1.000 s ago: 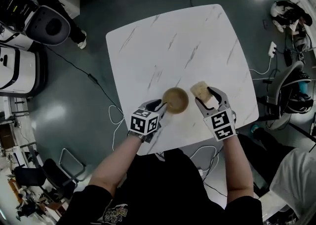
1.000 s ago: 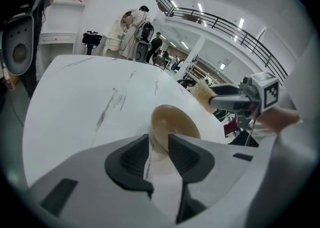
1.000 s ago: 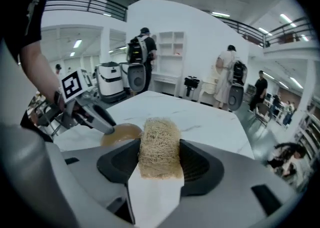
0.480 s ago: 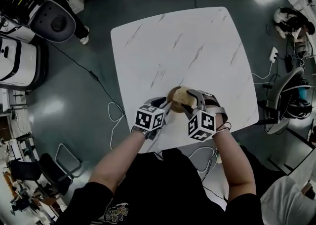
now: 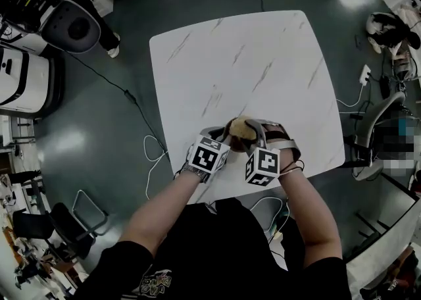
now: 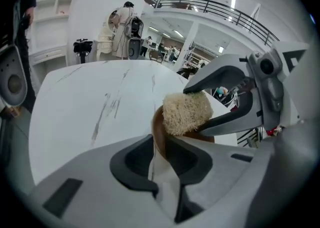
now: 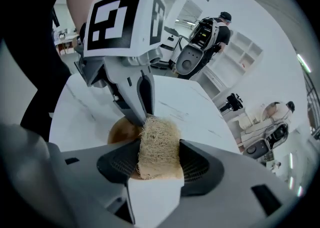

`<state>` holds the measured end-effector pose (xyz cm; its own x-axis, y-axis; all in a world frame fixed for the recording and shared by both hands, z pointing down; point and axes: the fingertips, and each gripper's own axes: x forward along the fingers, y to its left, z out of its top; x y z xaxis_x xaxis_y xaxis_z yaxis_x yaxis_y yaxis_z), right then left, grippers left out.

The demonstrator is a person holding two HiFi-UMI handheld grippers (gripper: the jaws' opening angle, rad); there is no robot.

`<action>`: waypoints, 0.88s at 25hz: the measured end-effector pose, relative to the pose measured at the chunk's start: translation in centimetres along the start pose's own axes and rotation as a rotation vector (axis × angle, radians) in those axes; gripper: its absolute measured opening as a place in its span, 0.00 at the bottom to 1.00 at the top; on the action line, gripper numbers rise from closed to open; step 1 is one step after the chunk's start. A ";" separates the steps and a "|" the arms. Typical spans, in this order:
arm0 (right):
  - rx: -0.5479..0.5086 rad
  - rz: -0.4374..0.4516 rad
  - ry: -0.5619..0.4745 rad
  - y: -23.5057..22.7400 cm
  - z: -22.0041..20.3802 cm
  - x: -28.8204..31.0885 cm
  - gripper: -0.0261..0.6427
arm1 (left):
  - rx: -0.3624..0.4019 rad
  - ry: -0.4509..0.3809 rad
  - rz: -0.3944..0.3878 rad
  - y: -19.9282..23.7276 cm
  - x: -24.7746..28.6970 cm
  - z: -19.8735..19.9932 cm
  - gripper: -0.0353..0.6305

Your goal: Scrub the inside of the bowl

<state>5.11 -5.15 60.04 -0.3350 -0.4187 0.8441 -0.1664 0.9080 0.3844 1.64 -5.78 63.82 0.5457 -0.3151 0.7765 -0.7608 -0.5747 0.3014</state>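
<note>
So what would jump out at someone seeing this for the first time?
At the edge of the white marble-patterned table nearest the person, a small brown bowl gets all the attention. The right gripper holds a pale, fibrous scrubbing pad down in it, while the left gripper, whose jaws have just been closing, clamps the bowl's rim.

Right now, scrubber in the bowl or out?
In: the scrubber, clamped in the right gripper, overlaps the bowl past its rim, against the brown inside, in the left gripper view. How deep it reaches, cannot tell.
</note>
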 end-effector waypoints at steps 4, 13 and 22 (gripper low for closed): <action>-0.126 -0.010 0.072 0.0 -0.8 0.6 0.42 | 0.129 0.025 0.058 0.0 0.1 0.1 0.17; -0.425 0.021 0.189 1.9 -1.5 1.0 0.41 | -0.044 -0.054 0.045 0.6 0.0 1.1 0.12; -0.416 0.103 0.151 5.0 0.0 0.9 0.41 | -0.048 -0.049 0.050 0.5 0.3 1.2 0.09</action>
<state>3.95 -1.01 62.73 -0.1858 -0.3477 0.9190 0.2582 0.8852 0.3871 1.84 -7.04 63.50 0.5221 -0.3797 0.7637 -0.8029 -0.5208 0.2899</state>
